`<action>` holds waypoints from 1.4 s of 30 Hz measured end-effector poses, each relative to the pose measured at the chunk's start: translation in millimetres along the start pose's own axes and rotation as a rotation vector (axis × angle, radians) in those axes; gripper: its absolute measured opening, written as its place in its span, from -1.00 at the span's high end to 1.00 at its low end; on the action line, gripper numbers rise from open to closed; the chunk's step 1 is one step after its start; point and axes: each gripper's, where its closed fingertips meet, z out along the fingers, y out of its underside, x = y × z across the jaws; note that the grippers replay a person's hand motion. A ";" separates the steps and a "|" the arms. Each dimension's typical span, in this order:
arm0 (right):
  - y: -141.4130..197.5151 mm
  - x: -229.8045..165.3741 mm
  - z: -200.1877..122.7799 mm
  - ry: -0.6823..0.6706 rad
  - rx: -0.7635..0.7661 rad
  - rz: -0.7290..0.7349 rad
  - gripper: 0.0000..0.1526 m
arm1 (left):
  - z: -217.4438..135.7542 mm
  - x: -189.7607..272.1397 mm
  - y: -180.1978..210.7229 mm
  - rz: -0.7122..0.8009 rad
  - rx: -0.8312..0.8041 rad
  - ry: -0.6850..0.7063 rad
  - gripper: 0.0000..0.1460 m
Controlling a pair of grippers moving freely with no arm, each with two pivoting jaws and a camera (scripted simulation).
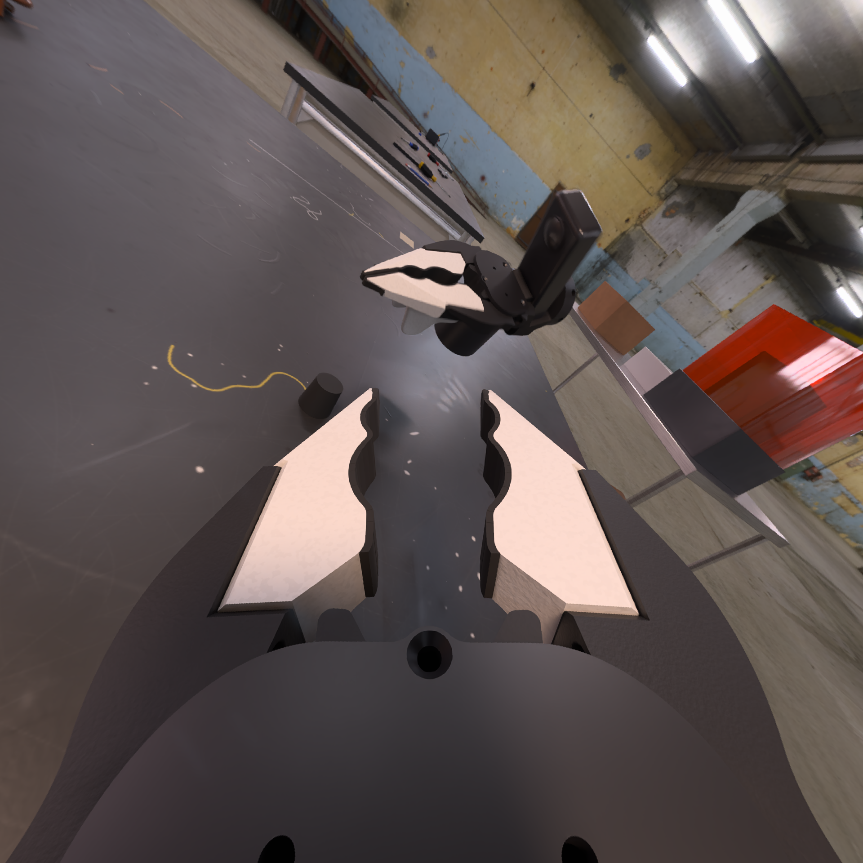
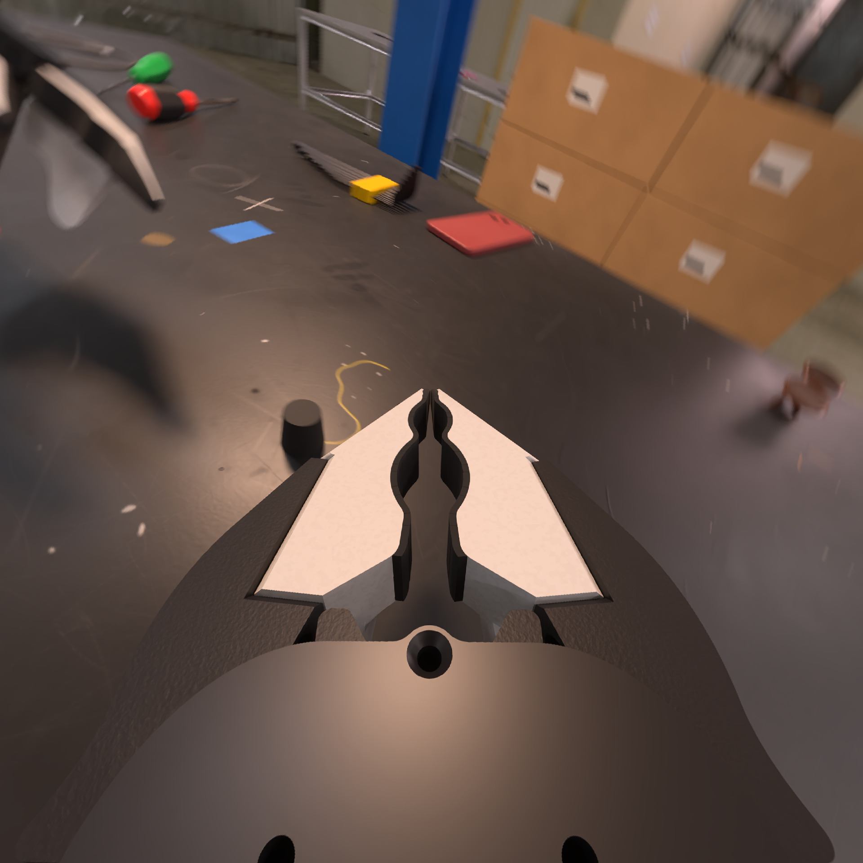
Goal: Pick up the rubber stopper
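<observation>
Nearby, black rubber stopper [image 1: 321, 395] unlabelled, left hand-held gripper [image 1: 428, 397] wide, right hand-held gripper [image 2: 429, 391] closed, empty.

I'm seeing a black rubber stopper [image 2: 302, 428] sitting on the scuffed dark grey table [image 2: 583, 373], a yellow squiggle [image 2: 348, 404] beside it. Further off, blue square patch [image 2: 241, 231], red flat pad [image 2: 478, 231], yellow block [image 2: 372, 187], tan cardboard boxes [image 2: 677, 177].

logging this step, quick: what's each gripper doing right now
left gripper: open, empty, rubber stopper just outside its left finger.
right gripper: closed, holding nothing.
</observation>
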 end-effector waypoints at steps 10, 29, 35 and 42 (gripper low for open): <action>81.5 29.1 -58.1 -0.245 -0.380 0.849 0.99 | -0.6 -2.0 -3.1 0.015 0.038 -0.001 0.44; -2.3 -42.3 10.9 -0.364 -0.194 0.214 0.48 | 6.8 -19.9 9.5 0.119 -0.030 -0.147 0.47; 31.0 -67.0 44.7 -0.426 -0.404 0.101 0.31 | 16.3 -17.2 18.6 0.174 -0.085 -0.168 0.46; 46.2 -70.3 47.0 -0.402 -0.445 0.097 0.19 | 19.0 -18.5 24.1 0.190 -0.117 -0.179 0.46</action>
